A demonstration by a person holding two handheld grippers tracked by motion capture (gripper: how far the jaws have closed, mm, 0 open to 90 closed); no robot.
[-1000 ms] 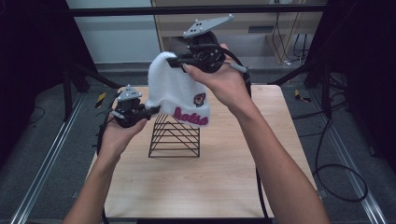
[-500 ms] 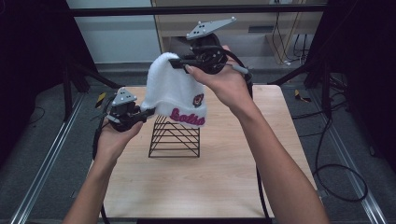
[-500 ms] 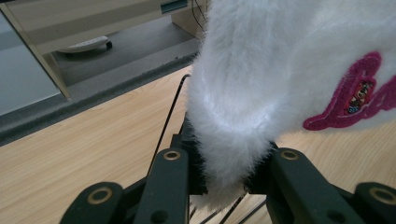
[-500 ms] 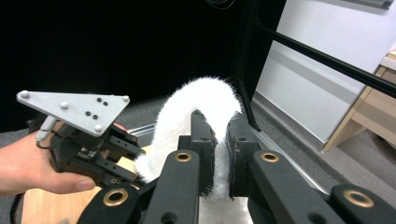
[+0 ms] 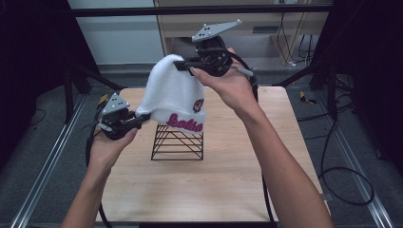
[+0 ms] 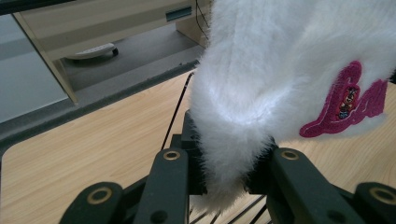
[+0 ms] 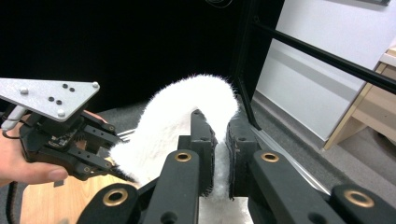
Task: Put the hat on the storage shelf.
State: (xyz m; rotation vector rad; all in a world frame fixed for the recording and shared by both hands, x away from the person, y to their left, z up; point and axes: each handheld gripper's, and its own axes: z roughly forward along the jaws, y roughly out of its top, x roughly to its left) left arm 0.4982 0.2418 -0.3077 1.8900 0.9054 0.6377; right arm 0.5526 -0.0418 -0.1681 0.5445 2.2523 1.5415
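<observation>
A fluffy white beanie (image 5: pixel 172 95) with pink lettering and a small badge hangs in the air over a black wire rack (image 5: pixel 177 141) on the wooden table (image 5: pixel 228 166). My right gripper (image 5: pixel 183 65) is shut on the beanie's crown, high above the rack. My left gripper (image 5: pixel 141 119) is shut on the lower left edge of its brim. In the left gripper view the white brim (image 6: pixel 229 154) is pinched between the jaws, with the pink lettering (image 6: pixel 348 100) to the right. In the right gripper view the crown (image 7: pixel 187 116) is clamped, and the left gripper (image 7: pixel 119 170) shows lower left.
The wire rack stands at the table's middle, directly under the beanie. Black frame posts (image 5: pixel 71 80) rise at both sides of the table. A light wooden cabinet (image 5: pixel 266 23) stands behind it, and cables (image 5: pixel 332 161) lie on the grey floor at the right.
Both grippers have kept their hold on the beanie. The right gripper has lifted the crown slightly, stretching the beanie taller above the rack.
</observation>
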